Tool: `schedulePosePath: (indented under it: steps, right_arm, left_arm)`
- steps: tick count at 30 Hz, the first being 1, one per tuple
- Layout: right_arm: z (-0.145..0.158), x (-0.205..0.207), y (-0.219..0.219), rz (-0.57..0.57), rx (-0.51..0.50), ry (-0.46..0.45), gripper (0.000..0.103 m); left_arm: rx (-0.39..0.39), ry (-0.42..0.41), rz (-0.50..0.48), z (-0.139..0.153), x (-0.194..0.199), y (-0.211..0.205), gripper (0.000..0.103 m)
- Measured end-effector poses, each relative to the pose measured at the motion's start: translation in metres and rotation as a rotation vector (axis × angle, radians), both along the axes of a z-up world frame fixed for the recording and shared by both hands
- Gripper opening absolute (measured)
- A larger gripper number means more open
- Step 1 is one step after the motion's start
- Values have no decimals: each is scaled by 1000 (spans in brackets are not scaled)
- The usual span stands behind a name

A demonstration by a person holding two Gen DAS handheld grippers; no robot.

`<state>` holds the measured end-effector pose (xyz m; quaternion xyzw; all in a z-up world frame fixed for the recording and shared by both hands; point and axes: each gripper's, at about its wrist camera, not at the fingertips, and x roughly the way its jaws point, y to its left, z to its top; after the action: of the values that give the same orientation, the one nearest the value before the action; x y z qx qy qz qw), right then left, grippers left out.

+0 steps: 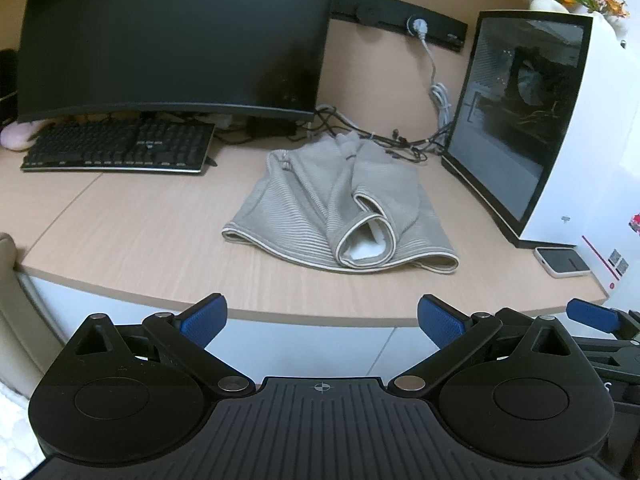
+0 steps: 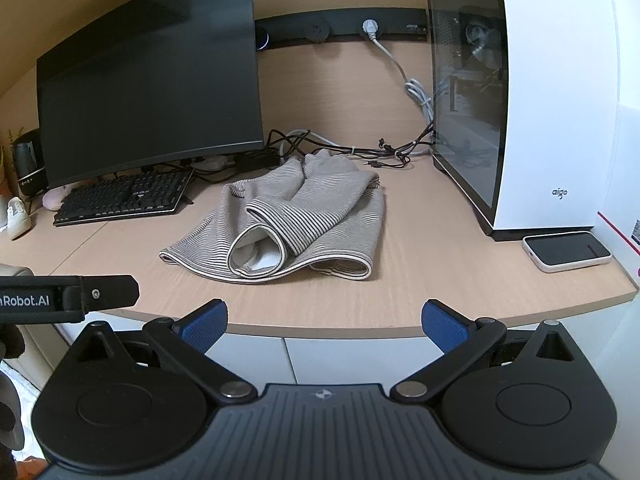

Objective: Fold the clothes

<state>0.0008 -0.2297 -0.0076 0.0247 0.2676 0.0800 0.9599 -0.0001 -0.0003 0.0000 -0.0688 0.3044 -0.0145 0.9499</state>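
Both grippers, left gripper (image 1: pixel 322 320) and right gripper (image 2: pixel 324 322), released; rumpled striped shorts (image 1: pixel 340 208) on desk (image 1: pixel 140 216); best to grasp near hem corners.

Both views are lit evenly by soft, warm indoor light from above; no hard highlights are cast on the table (image 1: pixel 132 216). Only faint, diffuse shadows are seen under the garment (image 1: pixel 340 208) and beneath the monitor (image 1: pixel 176 36), whose screen is rendered dark with weak reflections. Room reflections are carried by the glass side of the computer case (image 2: pixel 468 92). Strong fisheye bending is shown towards the edges, and black corners are left by the lens. A slight softness is noticed throughout the left wrist view; the right wrist view is rendered sharper.
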Motion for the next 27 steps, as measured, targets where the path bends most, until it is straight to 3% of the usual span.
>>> schedulePosePath:
  steps: [11,16,27]
  right_arm:
    - [1,-6,-6,1,2,-11,103]
    - [2,-6,-8,1,6,-18,103]
    - [4,-6,-12,1,18,-32,103]
  left_arm:
    - [-13,-56,-5,0,-5,-5,103]
    - [10,-8,-6,-1,-3,-10,103]
    - [21,-36,-8,-2,-5,-10,103]
